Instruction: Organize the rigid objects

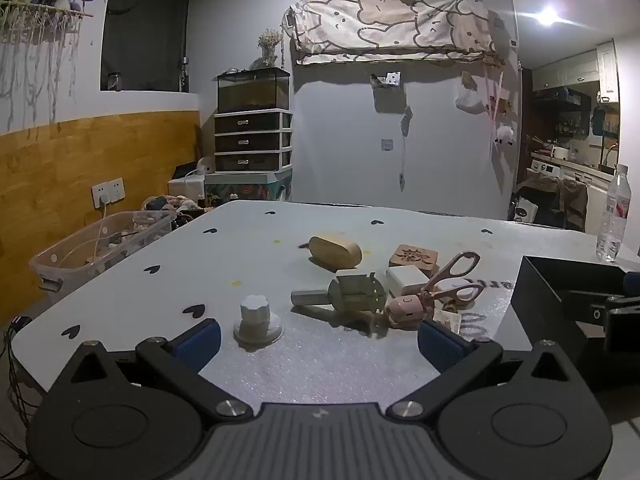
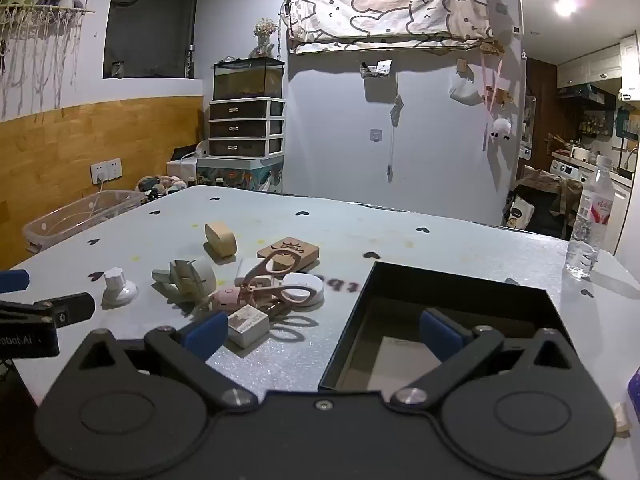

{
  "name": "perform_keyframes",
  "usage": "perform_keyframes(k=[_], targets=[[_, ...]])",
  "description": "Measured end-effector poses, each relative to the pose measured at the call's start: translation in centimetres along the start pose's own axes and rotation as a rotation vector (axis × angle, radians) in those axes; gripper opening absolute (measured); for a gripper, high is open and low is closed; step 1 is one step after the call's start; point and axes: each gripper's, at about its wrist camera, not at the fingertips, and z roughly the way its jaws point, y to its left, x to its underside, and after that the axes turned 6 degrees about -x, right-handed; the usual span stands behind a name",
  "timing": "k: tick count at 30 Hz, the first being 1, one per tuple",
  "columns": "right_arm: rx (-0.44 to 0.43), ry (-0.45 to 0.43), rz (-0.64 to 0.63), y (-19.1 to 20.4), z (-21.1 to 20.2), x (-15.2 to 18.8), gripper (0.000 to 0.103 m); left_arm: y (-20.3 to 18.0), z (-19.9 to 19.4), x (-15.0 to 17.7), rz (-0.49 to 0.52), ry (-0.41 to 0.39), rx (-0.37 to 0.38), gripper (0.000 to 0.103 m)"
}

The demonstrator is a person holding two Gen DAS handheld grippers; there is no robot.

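A dim room; the bench point(image 1: 320, 360) carries clutter beside an empty black box point(image 2: 448, 280). Both tongs, left tongs point(image 1: 318, 338) and right tongs point(image 2: 320, 332), gape wide, holding nothing. Likely the sorting has barely started: next, pinch the small carton point(image 2: 248, 322).

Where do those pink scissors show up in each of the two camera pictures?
Left wrist view: the pink scissors lie right of centre, in the pile left of the black box.
Right wrist view: the scissors lie left of centre, again left of the box.
Shared landmark: the water bottle at far right.
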Motion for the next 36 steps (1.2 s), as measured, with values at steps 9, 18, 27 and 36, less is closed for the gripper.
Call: perform_keyframes(k=[9, 18, 27, 36], targets=[[0.004, 0.001, -0.005, 0.1, 0.03, 0.02, 0.103, -0.02, -0.01, 0.01, 0.0, -0.002, -0.003, 0.103], [0.006, 0.002, -0.006, 0.09, -0.04, 0.02, 0.103, 0.01, 0.0, 0.0, -0.003, -0.001, -0.001, 0.103], [0.007, 0.002, -0.006, 0.14, 0.01, 0.08, 0.103, -0.01, 0.01, 0.0, -0.005, -0.001, 0.003, 0.103], [0.007, 0.003, -0.008, 0.2, 0.03, 0.11, 0.103, 0.02, 0.01, 0.0, -0.007, -0.001, 0.003, 0.103]])
